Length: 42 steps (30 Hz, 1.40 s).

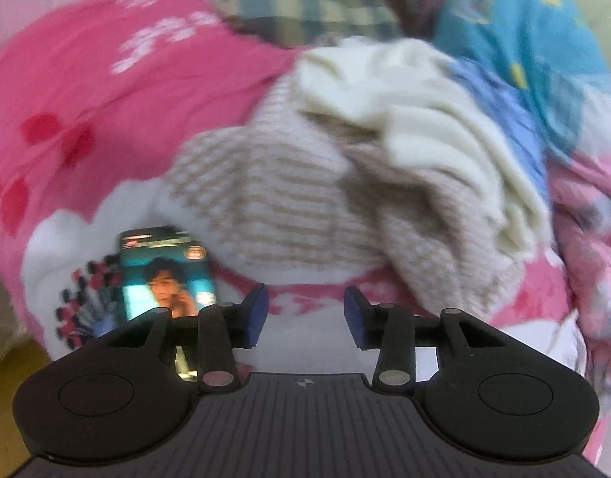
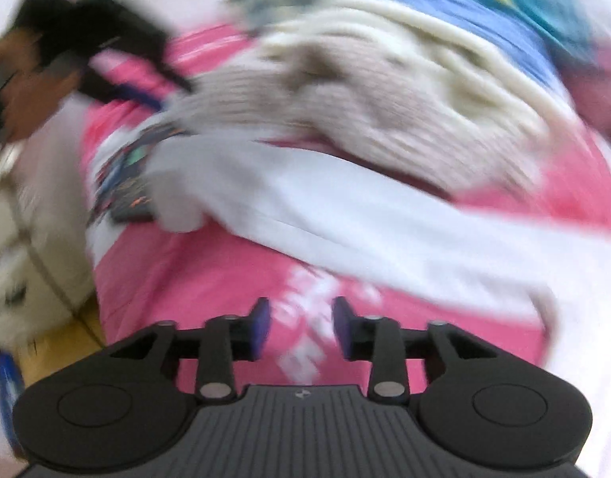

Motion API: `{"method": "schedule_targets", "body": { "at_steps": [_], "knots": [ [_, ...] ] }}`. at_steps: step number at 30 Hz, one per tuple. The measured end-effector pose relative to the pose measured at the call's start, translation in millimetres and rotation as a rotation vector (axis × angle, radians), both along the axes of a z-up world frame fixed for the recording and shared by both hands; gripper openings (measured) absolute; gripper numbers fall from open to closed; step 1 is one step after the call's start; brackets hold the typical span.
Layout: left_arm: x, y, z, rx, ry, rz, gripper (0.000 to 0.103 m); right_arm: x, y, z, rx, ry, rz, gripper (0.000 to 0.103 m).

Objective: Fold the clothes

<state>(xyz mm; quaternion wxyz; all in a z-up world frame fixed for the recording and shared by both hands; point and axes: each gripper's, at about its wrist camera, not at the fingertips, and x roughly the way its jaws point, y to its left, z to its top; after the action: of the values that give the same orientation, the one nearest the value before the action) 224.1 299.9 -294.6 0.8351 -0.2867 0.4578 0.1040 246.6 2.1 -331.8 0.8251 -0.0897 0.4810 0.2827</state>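
Knit sweater (image 1: 289, 199) on bedspread (image 1: 86, 91), phone (image 1: 166, 279) left of it, clothes pile (image 1: 524, 59) behind right.

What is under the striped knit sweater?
The striped sweater lies on the pink bedspread, with a cream knit draped over its right side. Anything beneath is covered.

A crumpled beige-and-white striped knit sweater (image 1: 265, 207) lies heaped on the pink bedspread (image 1: 106, 91), a cream ribbed garment (image 1: 424, 119) draped over it. A white garment (image 2: 345, 219) lies spread flat nearer the bed's edge; plaid (image 1: 305, 4) and blue (image 1: 524, 47) clothes are piled beyond.
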Motion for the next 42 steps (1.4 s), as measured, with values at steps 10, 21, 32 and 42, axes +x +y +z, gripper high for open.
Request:
{"method": "schedule_targets", "body": {
  "at_steps": [10,21,32,42],
  "knots": [
    [20.9,-147.6,12.8,0.031,-0.068,-0.388,0.046,-33.7,-134.8,22.8,0.109,-0.001,-0.498,0.086],
    [5.2,-363.2,2.1,0.1,-0.069,-0.672,0.053,-109.2,-280.7,55.1,0.008,-0.201,-0.581,0.103],
    [-19.6,-530.4,-24.4,0.049,0.036,-0.802,0.053,-169.7,-442.3,68.1,-0.129,-0.312,-0.54,0.103],
    [-65.7,-582.7,-49.5,0.038,0.151,-0.885,0.053,-180.9,-469.7,31.1,-0.293,-0.154,-0.411,0.097]
  ]
}}
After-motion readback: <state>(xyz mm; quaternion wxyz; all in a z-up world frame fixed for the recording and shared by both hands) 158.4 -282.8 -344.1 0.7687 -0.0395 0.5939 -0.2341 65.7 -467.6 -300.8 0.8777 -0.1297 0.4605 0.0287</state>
